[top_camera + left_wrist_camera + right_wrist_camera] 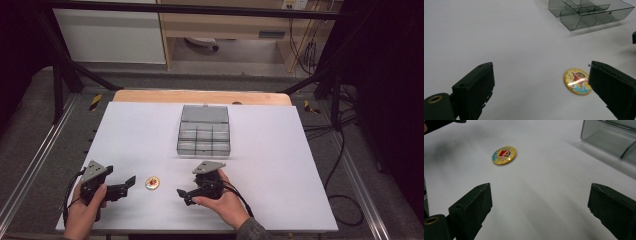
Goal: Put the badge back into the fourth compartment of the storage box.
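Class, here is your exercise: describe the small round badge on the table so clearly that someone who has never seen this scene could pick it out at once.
Start with the white table, where a clear divided box stands toward the far side. Nearer the person, the left claw and right claw face each other, both open. The badge lies flat between them: a small yellow disc with a cartoon figure in red, the one colourful thing there.

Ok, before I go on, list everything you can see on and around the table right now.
badge: 1, yellow round with cartoon print, flat on the sheet between the grippers
organiser box: 1, clear grey, lid open, compartments look empty, centre far side
sheet: 1, white, covering the table
table: 1, wooden, far edge showing
cables: black, floor at right
left gripper: 1, black, open, left of badge
right gripper: 1, black, open, right of badge
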